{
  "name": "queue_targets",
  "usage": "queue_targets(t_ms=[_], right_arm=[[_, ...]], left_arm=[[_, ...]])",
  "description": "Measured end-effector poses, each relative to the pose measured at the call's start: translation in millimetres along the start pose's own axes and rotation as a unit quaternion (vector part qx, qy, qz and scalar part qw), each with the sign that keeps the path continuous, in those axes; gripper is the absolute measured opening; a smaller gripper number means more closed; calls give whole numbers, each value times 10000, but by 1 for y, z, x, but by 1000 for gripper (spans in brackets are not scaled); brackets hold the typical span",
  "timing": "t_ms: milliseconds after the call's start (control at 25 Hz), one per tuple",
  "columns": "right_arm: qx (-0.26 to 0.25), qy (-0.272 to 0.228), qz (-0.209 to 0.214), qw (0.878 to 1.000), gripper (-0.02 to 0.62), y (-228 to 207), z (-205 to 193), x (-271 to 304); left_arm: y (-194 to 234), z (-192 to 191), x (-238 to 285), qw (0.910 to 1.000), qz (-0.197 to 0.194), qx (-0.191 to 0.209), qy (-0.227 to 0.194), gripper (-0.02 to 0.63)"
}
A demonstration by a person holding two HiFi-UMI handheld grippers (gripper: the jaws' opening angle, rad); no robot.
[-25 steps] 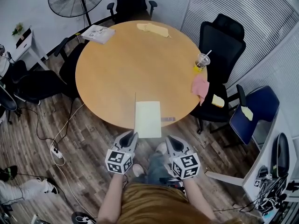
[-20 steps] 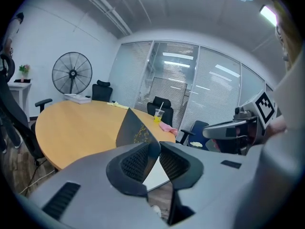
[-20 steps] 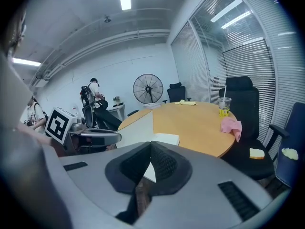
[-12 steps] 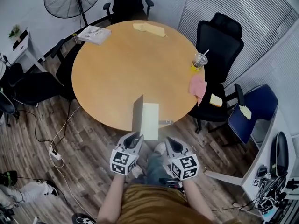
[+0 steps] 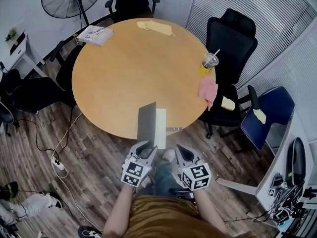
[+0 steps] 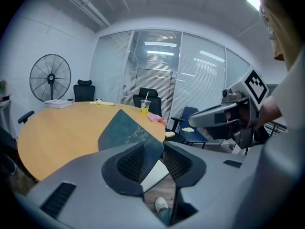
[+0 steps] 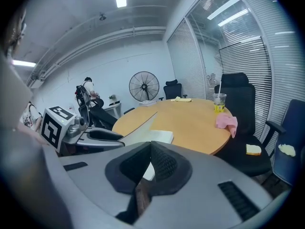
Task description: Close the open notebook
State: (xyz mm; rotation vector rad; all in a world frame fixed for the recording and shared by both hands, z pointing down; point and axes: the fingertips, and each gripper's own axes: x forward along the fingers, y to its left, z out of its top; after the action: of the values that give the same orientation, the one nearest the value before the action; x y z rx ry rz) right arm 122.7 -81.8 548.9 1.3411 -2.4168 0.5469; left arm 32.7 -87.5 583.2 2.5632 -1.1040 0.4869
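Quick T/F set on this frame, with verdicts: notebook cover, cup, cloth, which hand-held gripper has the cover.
1. The cover of the notebook stands partly raised. True.
2. A drink cup stands near the right edge of the table. True.
3. The pink cloth lies on the notebook. False: it lies at the table's right edge, apart from it.
4. The cover is between the right hand-held gripper's jaws. False: it is between the opening jaws of the left hand-held gripper; the right one is shut and empty.

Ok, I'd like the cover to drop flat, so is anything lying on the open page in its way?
Nothing visible. What shows of the white page is bare; the dark cover leans over it between the opening fingers of the left gripper. A small dark object lies beside the page, off it.
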Motion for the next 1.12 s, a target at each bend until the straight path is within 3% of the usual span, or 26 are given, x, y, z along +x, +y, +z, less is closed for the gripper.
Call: queue_targets(t_ms=[680,1120], right_arm=[[72,203,-153,9997,12,-28,-9,9],[130,408,-35,9991,12,-43,-15,28]], left_arm=[[-24,-36,41,9955,-351,334,810,154],[-31,-63,64,9898,-526,477,1237,161]])
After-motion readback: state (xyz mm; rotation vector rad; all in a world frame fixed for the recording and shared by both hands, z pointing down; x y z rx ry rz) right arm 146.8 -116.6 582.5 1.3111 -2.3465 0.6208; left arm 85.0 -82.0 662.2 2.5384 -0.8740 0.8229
